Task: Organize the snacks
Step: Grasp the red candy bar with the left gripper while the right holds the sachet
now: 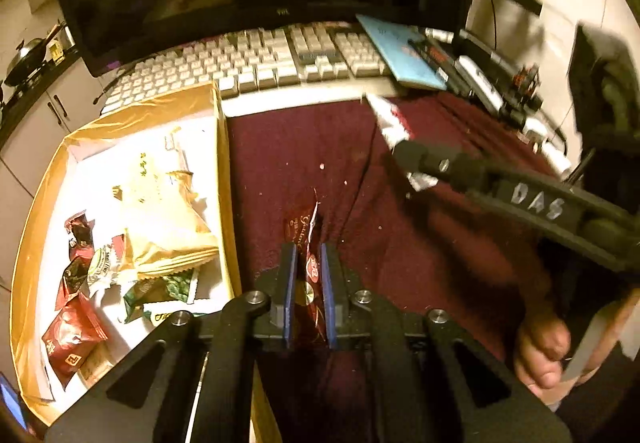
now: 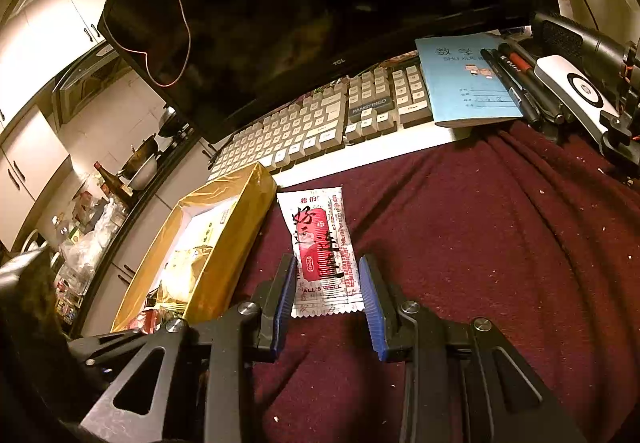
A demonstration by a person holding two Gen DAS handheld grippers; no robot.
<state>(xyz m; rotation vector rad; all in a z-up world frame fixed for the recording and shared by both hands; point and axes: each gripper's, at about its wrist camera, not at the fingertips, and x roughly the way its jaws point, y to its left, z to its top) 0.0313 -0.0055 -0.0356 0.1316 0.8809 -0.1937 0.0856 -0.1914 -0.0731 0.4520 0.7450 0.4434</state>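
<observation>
My left gripper [image 1: 309, 249] is shut on a slim dark red snack packet [image 1: 304, 223], held over the maroon cloth [image 1: 288, 147] just right of the gold-walled box [image 1: 222, 163]. Inside that box lie several snacks, pale yellow bags and dark red sachets among them. My right gripper [image 2: 327, 261] is shut across the width of a white-and-red packet [image 2: 316, 227], next to the box's [image 2: 240, 227] right wall. In the left wrist view the right gripper [image 1: 416, 159] reaches in from the right with that packet [image 1: 386, 119] sticking out past its fingers.
A beige keyboard [image 2: 304, 131] and a dark monitor [image 2: 320, 3] stand behind the cloth [image 2: 480, 223]. A blue notebook [image 2: 464, 79], pens [image 2: 516, 83] and a white device [image 2: 572, 91] crowd the back right. A person's hand [image 1: 544, 347] grips the right tool.
</observation>
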